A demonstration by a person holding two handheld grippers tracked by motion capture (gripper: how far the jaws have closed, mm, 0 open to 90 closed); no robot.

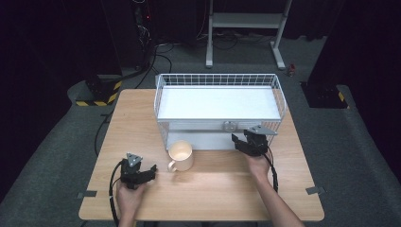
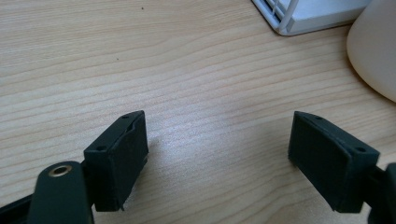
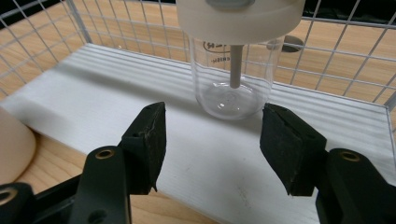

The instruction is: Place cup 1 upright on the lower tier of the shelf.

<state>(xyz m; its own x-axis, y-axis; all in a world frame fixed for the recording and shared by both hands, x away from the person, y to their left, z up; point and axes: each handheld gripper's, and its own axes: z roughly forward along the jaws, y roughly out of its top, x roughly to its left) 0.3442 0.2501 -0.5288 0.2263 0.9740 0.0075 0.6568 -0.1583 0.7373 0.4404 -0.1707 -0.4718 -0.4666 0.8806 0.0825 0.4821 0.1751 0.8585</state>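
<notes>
A cream mug [image 1: 180, 156] stands on the wooden table [image 1: 213, 189], its handle toward the front left. My left gripper [image 1: 150, 173] rests just left of it, open, with bare wood between its jaws [image 2: 217, 154]; the mug's side [image 2: 373, 51] shows at the right edge. My right gripper [image 1: 241, 138] is at the front of the white wire rack [image 1: 279, 94]. It is open [image 3: 212, 140], with nothing between the pads. Just beyond them a clear bottle [image 3: 232, 70] with a white lid [image 1: 230, 126] stands on the rack's lower shelf [image 3: 116, 88].
The rack has an upper white shelf [image 1: 213, 101] and wire walls around it. A rack corner [image 2: 303, 14] lies near the mug. A person's hands hold both grippers from the table's front edge. Cables and a stand are on the floor behind.
</notes>
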